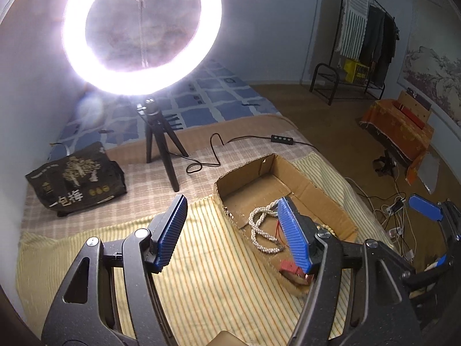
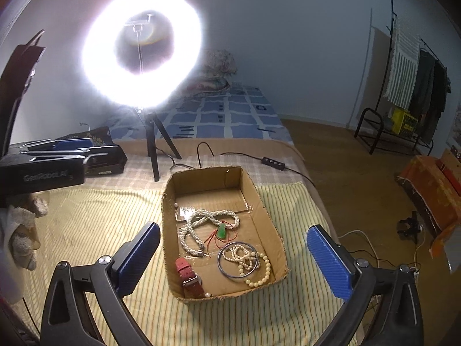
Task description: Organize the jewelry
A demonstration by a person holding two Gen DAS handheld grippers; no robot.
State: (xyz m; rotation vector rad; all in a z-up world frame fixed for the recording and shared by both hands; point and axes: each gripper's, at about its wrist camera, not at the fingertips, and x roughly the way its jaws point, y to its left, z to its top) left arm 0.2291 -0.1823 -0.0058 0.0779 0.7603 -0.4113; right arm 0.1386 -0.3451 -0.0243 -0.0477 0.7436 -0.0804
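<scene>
A shallow cardboard box [image 2: 259,199] lies on a yellow striped cloth [image 2: 86,216]. Inside it are a long pearl necklace [image 2: 198,225], a green pendant on red cord [image 2: 222,232], a metal bangle [image 2: 227,271], a beaded bracelet [image 2: 259,276] and a red-strapped watch [image 2: 187,274]. My right gripper [image 2: 233,229] hovers above the box's near end, open and empty. My left gripper [image 1: 232,200] is open too, holding nothing, above the cloth at the box's [image 1: 317,190] left wall. The necklace [image 1: 259,225] shows partly behind its right finger. The right gripper [image 1: 432,233] appears at the far right.
A glaring ring light on a black tripod [image 2: 152,150] stands behind the box, its cable and controller [image 2: 272,161] trailing right. A black printed bag [image 1: 75,178] lies at the left. A gloved hand [image 2: 20,230] holds the left gripper [image 2: 72,145]. Cables litter the floor [image 1: 397,210].
</scene>
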